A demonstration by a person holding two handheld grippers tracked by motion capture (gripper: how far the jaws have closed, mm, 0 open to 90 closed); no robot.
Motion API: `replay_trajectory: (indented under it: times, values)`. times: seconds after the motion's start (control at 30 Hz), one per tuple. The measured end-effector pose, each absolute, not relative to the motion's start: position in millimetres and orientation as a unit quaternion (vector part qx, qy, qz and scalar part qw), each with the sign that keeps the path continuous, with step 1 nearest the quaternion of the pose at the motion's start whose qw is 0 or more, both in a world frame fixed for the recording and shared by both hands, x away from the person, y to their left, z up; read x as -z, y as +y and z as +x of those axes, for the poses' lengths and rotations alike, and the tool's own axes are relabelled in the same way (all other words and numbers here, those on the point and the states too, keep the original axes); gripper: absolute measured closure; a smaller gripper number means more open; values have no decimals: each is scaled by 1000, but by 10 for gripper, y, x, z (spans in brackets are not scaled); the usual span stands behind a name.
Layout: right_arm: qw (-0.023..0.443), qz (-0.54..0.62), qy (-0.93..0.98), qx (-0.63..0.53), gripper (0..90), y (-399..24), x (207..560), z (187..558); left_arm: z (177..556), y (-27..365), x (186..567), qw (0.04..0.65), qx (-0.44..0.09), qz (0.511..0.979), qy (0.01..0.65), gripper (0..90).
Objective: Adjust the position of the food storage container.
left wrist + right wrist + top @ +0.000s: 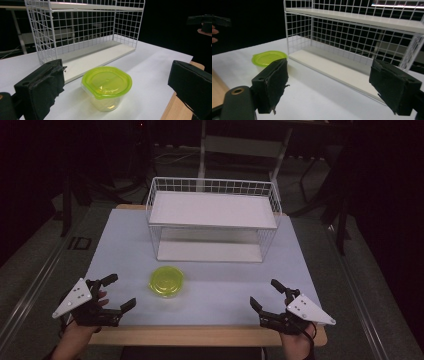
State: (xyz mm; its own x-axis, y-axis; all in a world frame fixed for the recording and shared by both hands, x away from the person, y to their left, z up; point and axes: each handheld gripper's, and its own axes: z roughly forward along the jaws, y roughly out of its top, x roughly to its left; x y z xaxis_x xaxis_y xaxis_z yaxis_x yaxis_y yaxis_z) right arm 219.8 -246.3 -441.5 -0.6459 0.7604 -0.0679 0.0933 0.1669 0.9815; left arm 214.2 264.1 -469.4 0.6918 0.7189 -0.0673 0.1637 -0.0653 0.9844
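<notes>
Dark room behind my white table (pixel 120 245), wire shelf (pixel 212 217) at upper centre, lidded green tub (pixel 166 281) at centre, my left gripper (pixel 120 292) lower left, jaws wide, my right gripper (pixel 264 292) lower right, jaws wide, both empty.

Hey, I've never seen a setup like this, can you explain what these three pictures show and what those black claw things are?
A person sits at a white table and holds a hand-operated two-jaw claw in each hand: the left gripper and the right gripper. One picture looks down from above; the other two come from cameras riding on each gripper, looking out between its black jaws. On the table stand a white wire shelf rack and a small clear container with a green lid. Both grippers are open and hold nothing; the container sits nearer the left one.
</notes>
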Motion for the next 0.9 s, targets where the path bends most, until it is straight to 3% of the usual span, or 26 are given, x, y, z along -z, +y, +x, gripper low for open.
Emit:
replay_trajectory:
  times: [0.27,0.6,0.77,0.9]
  values:
    - [308,304,709,-557,140,-2450,4402,2184,2135,2630,4686,624,-229,684,302,11]
    - [303,305,707,-561,136,-2414,4366,2174,2287,2590,4691,614,-165,695,337,31]
    - [301,300,710,-561,136,-2376,4366,2159,2409,2562,4721,576,-175,711,362,237]
    - [298,297,713,-560,137,-2363,4368,2153,2502,2574,4747,519,-204,720,414,547]
